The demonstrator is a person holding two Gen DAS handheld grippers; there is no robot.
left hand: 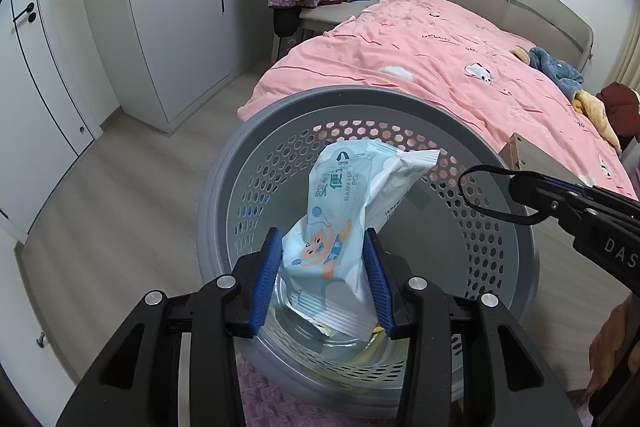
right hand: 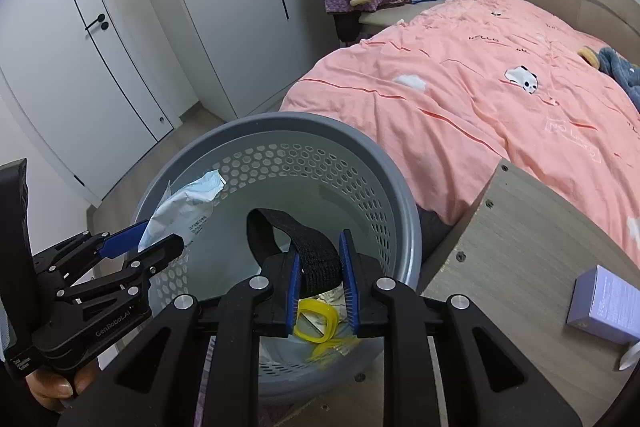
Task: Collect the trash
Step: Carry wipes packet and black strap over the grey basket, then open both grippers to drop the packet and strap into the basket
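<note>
Over the basket [left hand: 224, 195]: both tongs
Pack [left hand: 340, 203] print: "OPEN", "BABY"
Left tongs [left hand: 325, 281]: pinching pack
Right tongs [right hand: 320, 293]: pinching black strap [right hand: 304, 247]
Room: bedroom, pink quilt [left hand: 420, 67] reading "HELLO"

Grey perforated plastic basket [left hand: 500, 259], matt. Wipes pack [left hand: 340, 211]: glossy crinkled plastic film. Black woven cloth strap [right hand: 316, 259]. Pink cotton-like bed cover [right hand: 460, 99], wrinkled. Wood-grain counter [right hand: 520, 259], matt.

Basket [left hand: 256, 163] mouth open; bed [left hand: 400, 67] crowds beyond.
</note>
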